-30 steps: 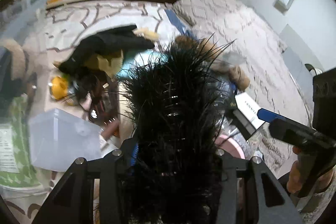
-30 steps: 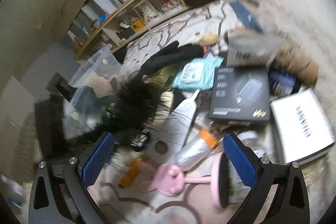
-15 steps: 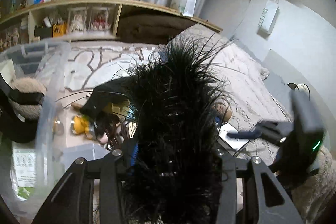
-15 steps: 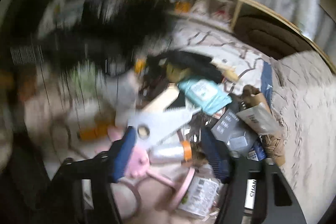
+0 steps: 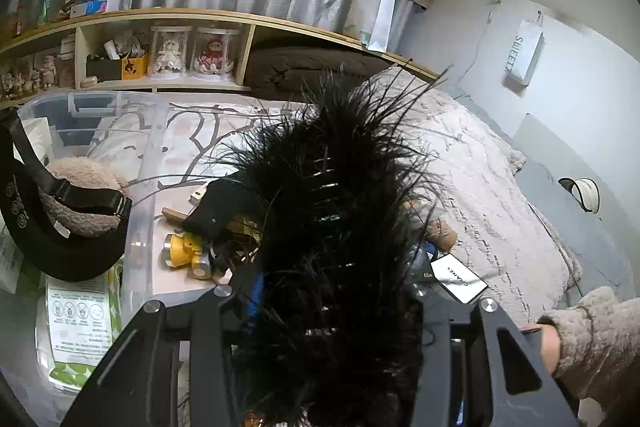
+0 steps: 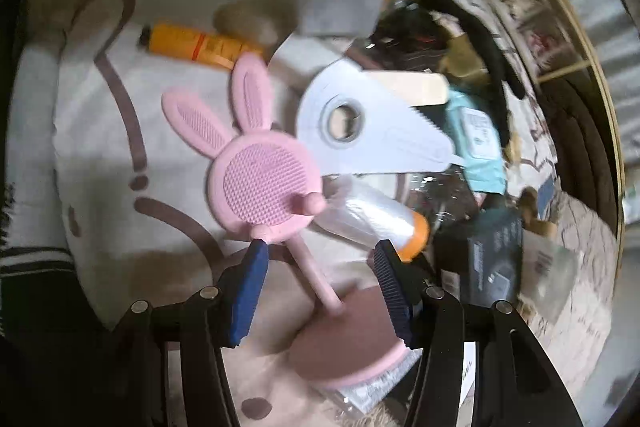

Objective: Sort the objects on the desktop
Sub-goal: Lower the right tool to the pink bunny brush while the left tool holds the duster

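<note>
My left gripper [image 5: 332, 291] is shut on a black feathery item [image 5: 340, 195] and holds it up above the bed, right of a clear plastic bin [image 5: 140, 195]. The feathers hide the fingertips. My right gripper [image 6: 320, 279] is open, its blue pads [image 6: 248, 279] either side of the thin stem of a pink bunny-shaped stand [image 6: 264, 179] with a round pink base [image 6: 352, 339]. A pale blue cutter [image 6: 376, 135], a clear roll with orange cap [image 6: 372, 223] and an orange tube [image 6: 196, 45] lie around it.
The bin holds a black visor [image 5: 52, 227], a beige plush and a green-printed packet [image 5: 76, 323]. On the bed lie a yellow toy [image 5: 180, 253], a white Chanel box [image 5: 458, 277], a teal wipes pack [image 6: 478, 143] and a dark box [image 6: 496, 255]. A shelf [image 5: 160, 63] runs behind.
My left gripper has lifted and tilted up with the feathery item, beside the bin. My right gripper has swung down and closed in on the pink bunny stand, its opening narrower.
</note>
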